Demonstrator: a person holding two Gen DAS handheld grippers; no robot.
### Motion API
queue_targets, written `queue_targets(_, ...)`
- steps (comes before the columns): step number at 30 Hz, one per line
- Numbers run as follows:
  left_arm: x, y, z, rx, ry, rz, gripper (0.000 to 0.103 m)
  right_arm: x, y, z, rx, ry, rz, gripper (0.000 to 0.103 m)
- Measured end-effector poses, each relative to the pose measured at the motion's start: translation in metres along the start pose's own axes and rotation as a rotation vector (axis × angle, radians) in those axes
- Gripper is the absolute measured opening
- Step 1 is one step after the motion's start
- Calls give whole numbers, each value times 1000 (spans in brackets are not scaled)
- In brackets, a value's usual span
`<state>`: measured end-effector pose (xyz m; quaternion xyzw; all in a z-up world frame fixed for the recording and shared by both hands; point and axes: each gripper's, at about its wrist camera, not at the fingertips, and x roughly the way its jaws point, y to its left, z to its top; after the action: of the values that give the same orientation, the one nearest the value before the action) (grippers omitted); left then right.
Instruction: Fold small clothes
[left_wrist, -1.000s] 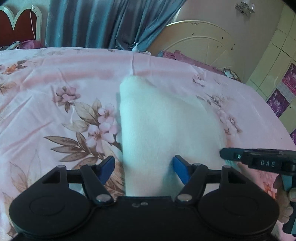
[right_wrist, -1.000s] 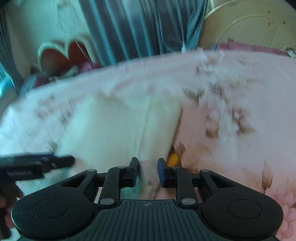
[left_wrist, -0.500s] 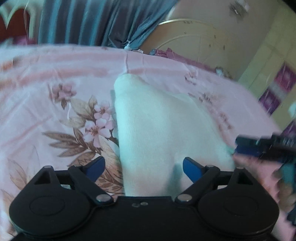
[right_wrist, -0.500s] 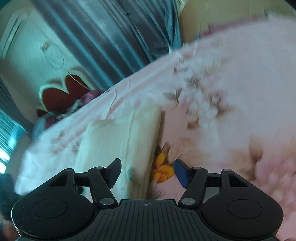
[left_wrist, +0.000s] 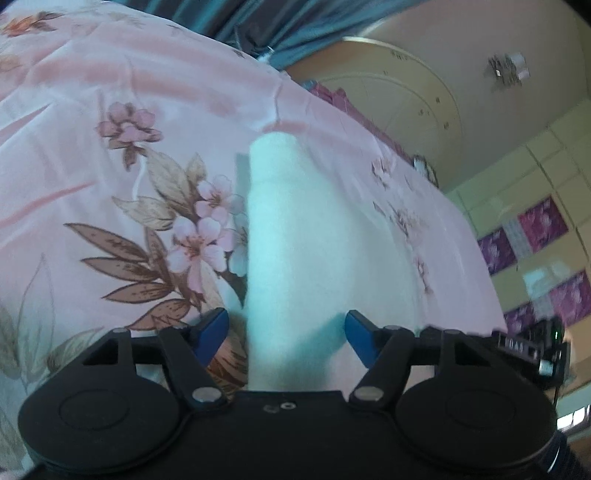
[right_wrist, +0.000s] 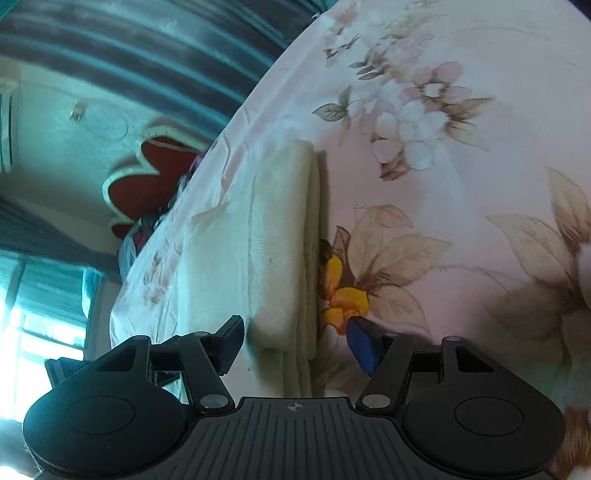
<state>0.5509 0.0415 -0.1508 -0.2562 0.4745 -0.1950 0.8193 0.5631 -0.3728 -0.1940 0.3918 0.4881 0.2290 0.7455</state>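
Observation:
A folded white cloth (left_wrist: 295, 236) lies flat on the pink floral bedsheet (left_wrist: 110, 184). My left gripper (left_wrist: 286, 334) is open, its blue fingertips (left_wrist: 212, 332) standing either side of the cloth's near end, holding nothing. In the right wrist view the same cloth (right_wrist: 280, 236) shows as a stack of folded layers with its thick edge to the right. My right gripper (right_wrist: 295, 349) is open over the cloth's near corner, empty. The right gripper also shows at the right edge of the left wrist view (left_wrist: 532, 347).
The bedsheet (right_wrist: 461, 184) covers the whole bed. Blue curtains (right_wrist: 166, 48) hang behind. A red headboard (right_wrist: 147, 177) stands at the far end. A cream round panel (left_wrist: 399, 96) and a tiled wall (left_wrist: 546, 229) lie to the right.
My right gripper went from nearly shut on the cloth's edge to open and let it go. My left gripper opened wider. Both cameras tilted and the cloth now lies folded on the bed.

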Motion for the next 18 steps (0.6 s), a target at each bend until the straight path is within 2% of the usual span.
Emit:
queue_targets(6, 17, -13, 8, 13, 17, 21, 65, 17, 8, 6, -76, 39, 21, 62)
queue_targets(9, 23, -21, 11, 33, 14, 56, 59, 25, 15, 5, -113, 46, -7, 47)
queue_targets(12, 30, -28, 14, 53, 16, 79, 53, 31, 21, 4, -132, 42, -34, 42)
queue_targets(15, 33, -34, 16, 77, 10, 85, 45, 31, 33, -2, -204, 18, -73, 33)
queue_targets(18, 26, -38, 15, 120, -2, 89, 37, 24, 48, -10, -268, -18, -99, 30)
